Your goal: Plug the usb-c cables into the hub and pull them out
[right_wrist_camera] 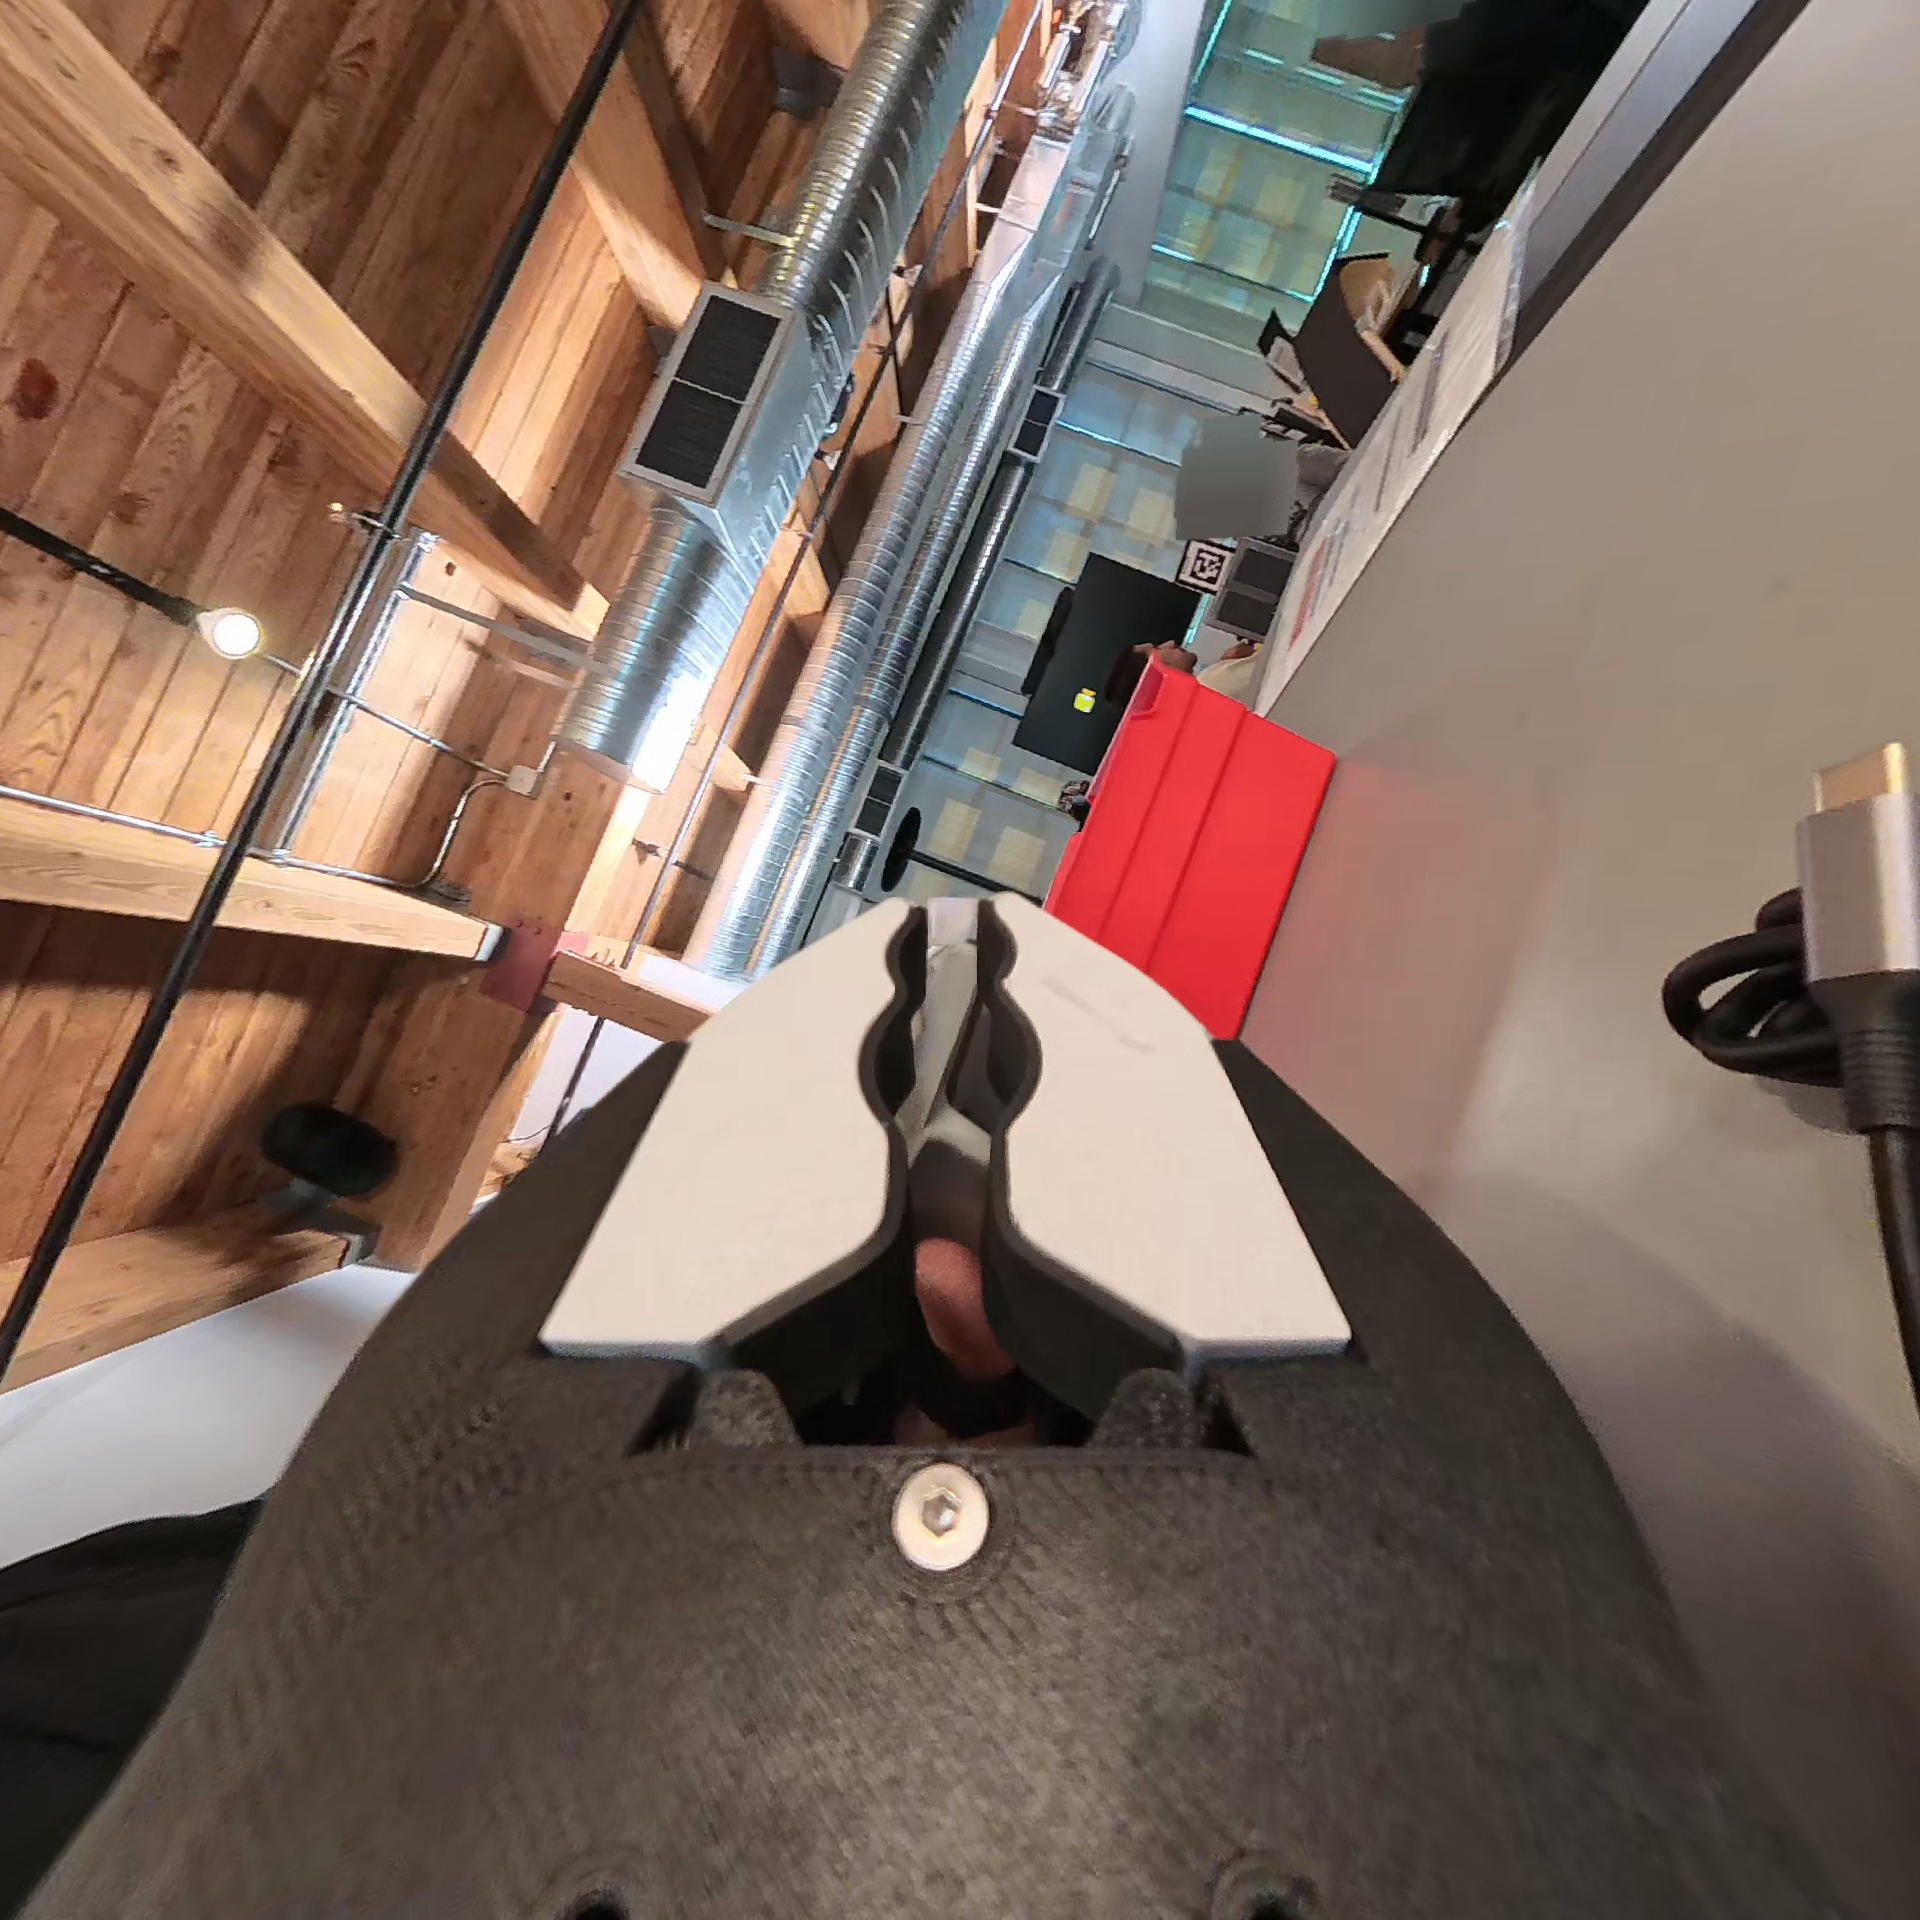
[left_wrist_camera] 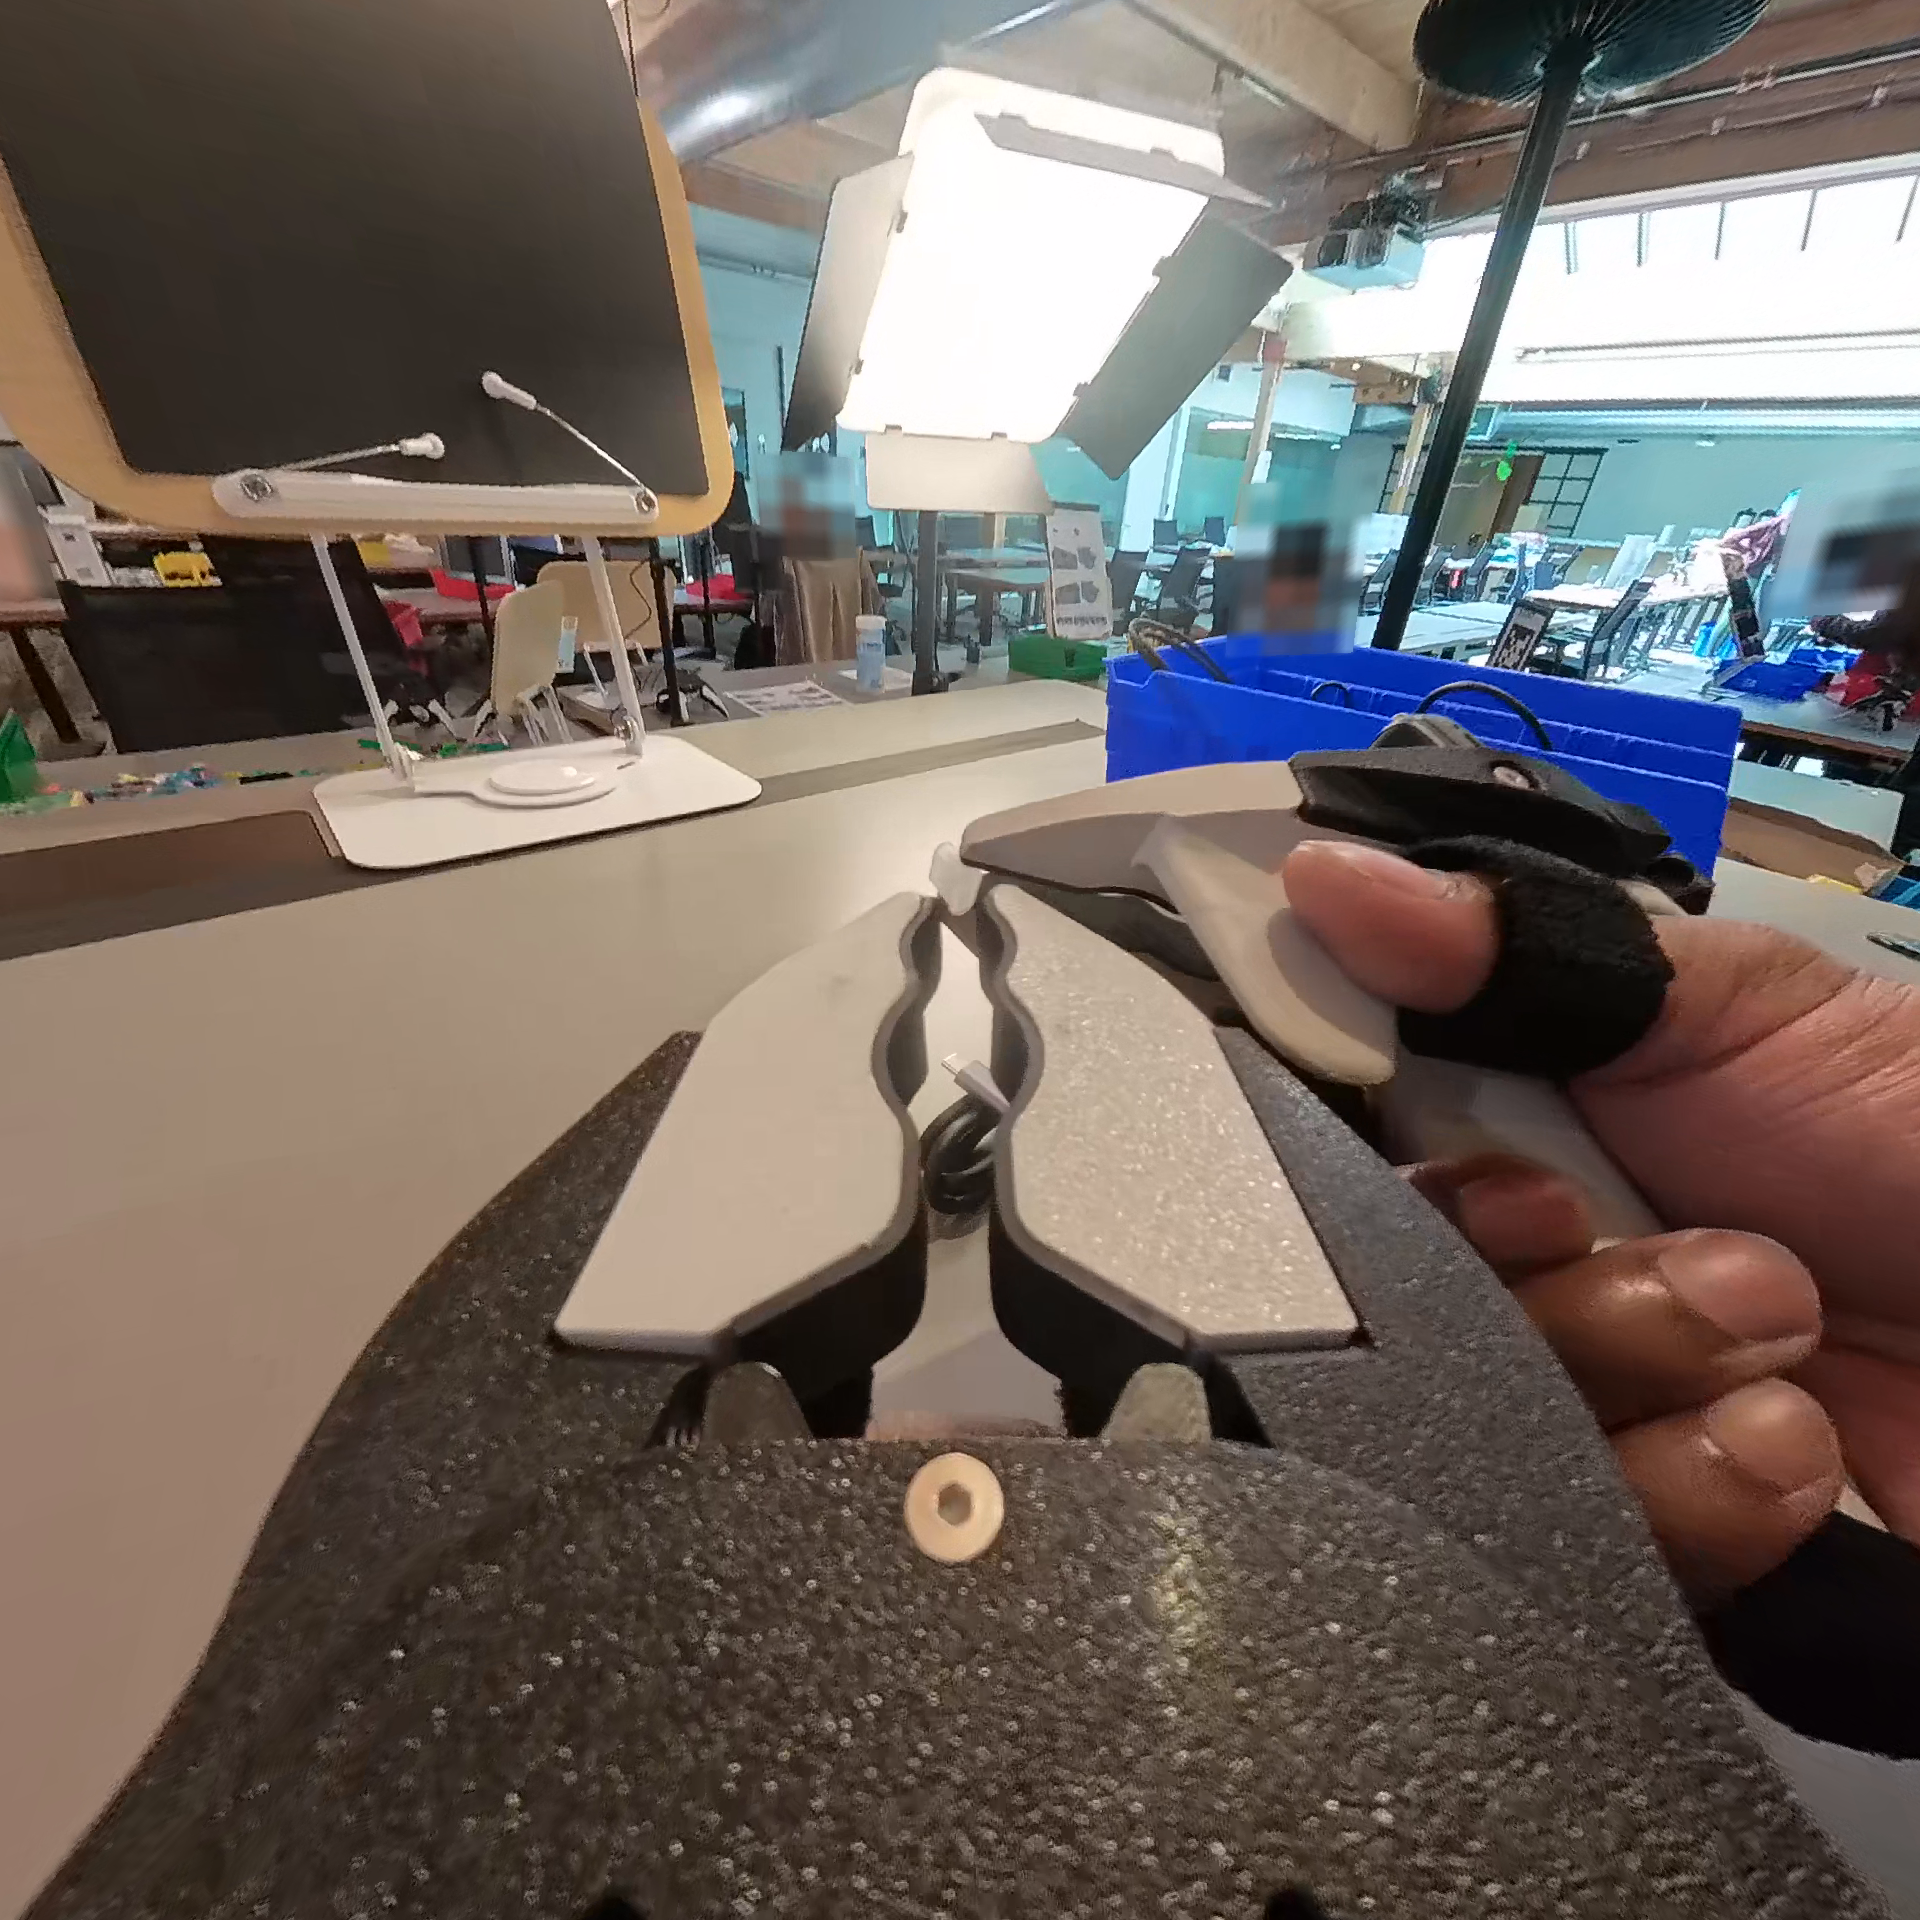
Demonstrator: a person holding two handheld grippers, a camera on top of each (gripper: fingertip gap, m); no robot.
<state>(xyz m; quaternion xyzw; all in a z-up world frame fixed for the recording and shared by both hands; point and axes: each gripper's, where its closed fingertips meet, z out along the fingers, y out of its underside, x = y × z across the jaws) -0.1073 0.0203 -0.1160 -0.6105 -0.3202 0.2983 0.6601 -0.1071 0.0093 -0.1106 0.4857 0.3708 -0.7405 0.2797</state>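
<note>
In the left wrist view my left gripper [left_wrist_camera: 956, 906] is nearly shut, and a small white piece [left_wrist_camera: 954, 875], apparently a plug, is pinched at its tips. My right gripper [left_wrist_camera: 979, 847], held by a hand [left_wrist_camera: 1662, 1091], comes in from the right and its tip touches that white piece. Below the left fingers a loose USB-C plug [left_wrist_camera: 966, 1075] and coiled black cable [left_wrist_camera: 954, 1153] lie on the grey table [left_wrist_camera: 312, 1039]. In the right wrist view my right gripper [right_wrist_camera: 951, 916] is shut on a slim silver-grey piece [right_wrist_camera: 948, 997] that looks like the hub. A grey metal USB-C plug [right_wrist_camera: 1860, 904] with black cable [right_wrist_camera: 1745, 997] lies beside it.
A white stand [left_wrist_camera: 540, 790] carrying a black board [left_wrist_camera: 343, 239] stands at the back left. A blue bin [left_wrist_camera: 1351, 717] with cables sits at the back right, beside a black pole [left_wrist_camera: 1455, 364]. A red bin [right_wrist_camera: 1195, 852] stands on the table [right_wrist_camera: 1662, 623] ahead of the right gripper. My left and right fingertips are right by each other.
</note>
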